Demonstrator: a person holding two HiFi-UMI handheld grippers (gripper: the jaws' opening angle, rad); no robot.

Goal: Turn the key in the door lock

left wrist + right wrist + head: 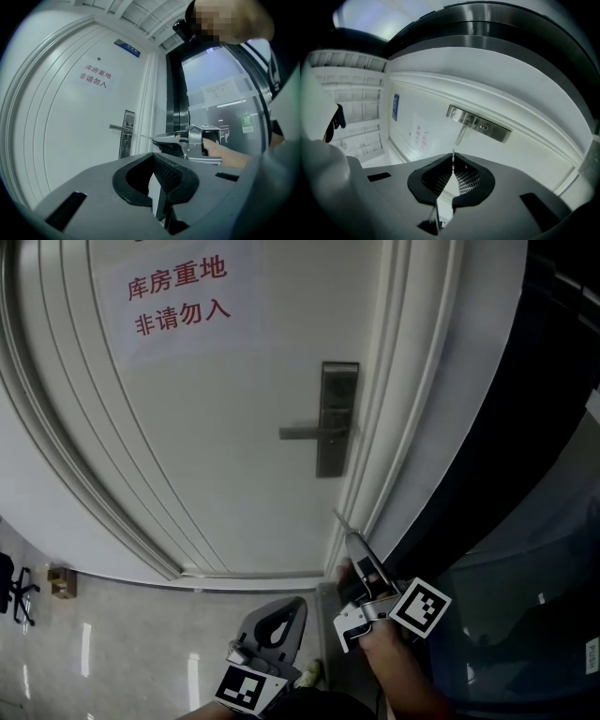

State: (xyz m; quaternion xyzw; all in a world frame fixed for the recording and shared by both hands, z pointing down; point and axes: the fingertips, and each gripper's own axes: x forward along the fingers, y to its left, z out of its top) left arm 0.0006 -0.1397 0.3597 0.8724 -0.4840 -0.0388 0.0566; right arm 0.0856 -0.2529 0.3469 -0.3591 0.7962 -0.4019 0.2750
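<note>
key in hand, lock not yet reached

my right tool [453, 169] is pinched fully closed on the key [453, 158], whose thin blade sticks out past the tips and points toward the door [216, 427]. the lock [337, 418] sits on its metal plate with the lever handle [302, 432] sticking out to the side, and the keyhole [485, 127] shows lower on that plate. the key is well apart from it, down near the door frame in the head view. my left tool [153, 155] hangs low with its tips together and nothing between them. as i judge it, only the grasp is done. lining the blade up, pushing it in and turning it are all left to do.
</note>
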